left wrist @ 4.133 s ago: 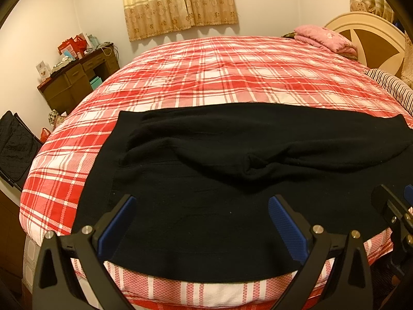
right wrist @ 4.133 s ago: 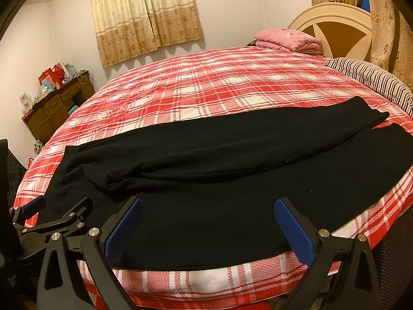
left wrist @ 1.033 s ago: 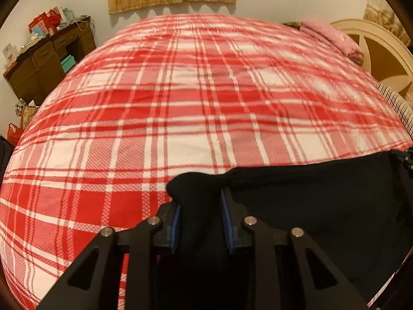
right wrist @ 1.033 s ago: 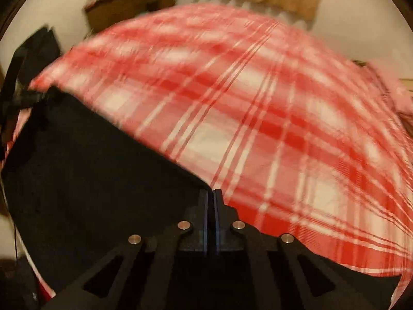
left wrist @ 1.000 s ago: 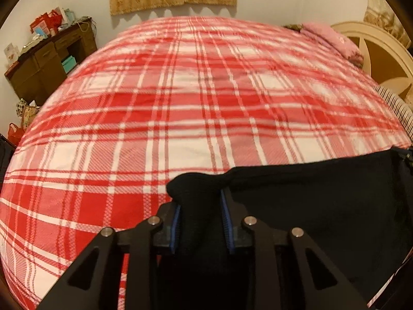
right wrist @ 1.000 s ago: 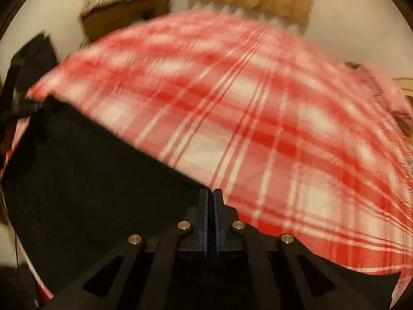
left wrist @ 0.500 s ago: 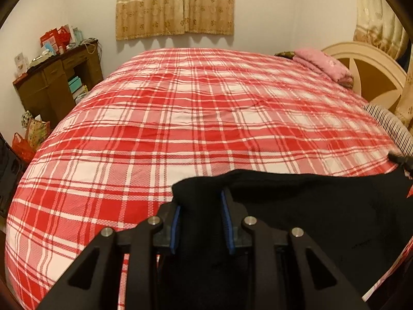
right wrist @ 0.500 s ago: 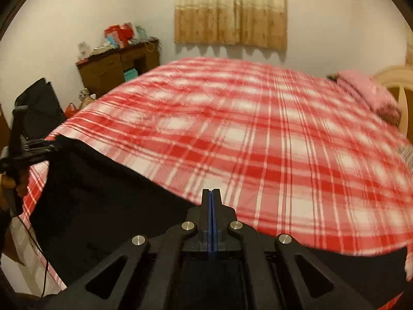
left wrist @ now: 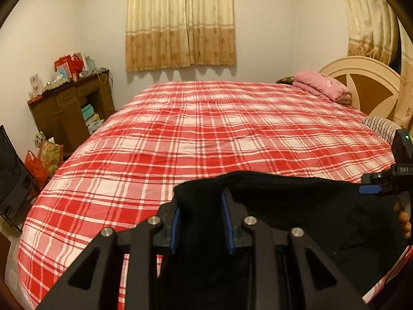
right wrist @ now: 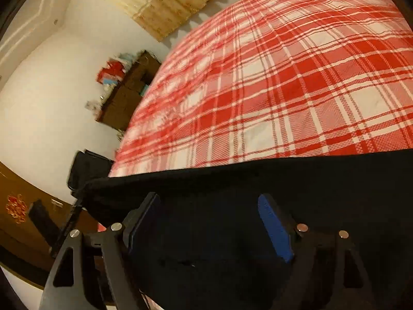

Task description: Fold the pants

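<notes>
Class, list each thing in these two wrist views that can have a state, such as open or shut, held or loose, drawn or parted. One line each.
left gripper: shut on the black pants.
right gripper: open, fingers apart over the pants.
black pants: lifted at the left gripper's end, hanging at the near bed edge.
curtains: drawn shut.
pink blanket: folded, lying by the headboard.

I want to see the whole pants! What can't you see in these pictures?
- Black fabric pants: lower part cut off by left wrist view's bottom edge and hidden behind the left claw.
- Brown wooden desk: clutter on top is motion-blurred in right wrist view.
</notes>
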The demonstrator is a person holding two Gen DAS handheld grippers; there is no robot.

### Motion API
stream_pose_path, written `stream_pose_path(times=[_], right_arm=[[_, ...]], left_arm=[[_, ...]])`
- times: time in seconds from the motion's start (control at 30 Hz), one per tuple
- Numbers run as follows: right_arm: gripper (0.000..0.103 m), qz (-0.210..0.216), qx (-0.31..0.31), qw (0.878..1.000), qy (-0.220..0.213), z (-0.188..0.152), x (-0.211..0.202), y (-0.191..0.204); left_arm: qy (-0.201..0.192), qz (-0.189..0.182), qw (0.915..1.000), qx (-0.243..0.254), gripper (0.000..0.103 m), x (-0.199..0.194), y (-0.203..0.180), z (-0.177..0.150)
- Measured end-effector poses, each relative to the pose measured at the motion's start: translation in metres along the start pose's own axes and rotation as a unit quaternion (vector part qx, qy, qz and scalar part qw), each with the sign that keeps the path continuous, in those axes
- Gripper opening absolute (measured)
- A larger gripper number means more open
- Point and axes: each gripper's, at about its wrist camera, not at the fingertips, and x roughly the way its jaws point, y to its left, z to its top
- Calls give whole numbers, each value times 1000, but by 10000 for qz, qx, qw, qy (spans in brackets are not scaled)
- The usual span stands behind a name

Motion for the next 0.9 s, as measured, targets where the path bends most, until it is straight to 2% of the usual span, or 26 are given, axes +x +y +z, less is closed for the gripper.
stream_pose_path(times=[0.17, 0.27, 0.37, 0.5, 0.53, 0.6, 0.63, 0.73, 0.9], right_arm=[[79, 98, 1376, 9903, -188, 10, -7, -43], [79, -18, 1629, 9863, -265, 15, -3, -49], [79, 70, 2025, 9791, -149, 19, 8, -55], [78, -73, 2538, 9672, -18, 19, 26, -68], [71, -162, 2554, 9667, -46, 17, 28, -69], [7, -445, 2422, 9692, 75, 15, 34, -72], [3, -414, 2403, 9698, 94, 11, 33, -76], [3, -371, 2123, 9765, 20, 6, 27, -75], [3, -249, 1478, 9878, -432, 16, -8, -47]], left_arm=[[-168, -26, 9998, -127, 29, -13, 1, -8], [-310, 2, 9995, -117, 29, -25, -1, -16], [-440, -58, 9990, -110, 29, -36, -1, -24], [-439, -79, 9990, 1, 29, -36, -6, -31], [-434, -75, 9990, 14, 29, -37, -6, -32], [-390, -78, 9992, 18, 29, -34, -6, -33], [-360, -87, 9993, 9, 29, -33, -5, -33], [-292, -62, 9996, -1, 29, -29, -3, -31], [-213, -70, 9996, -166, 29, -22, 3, -22]])
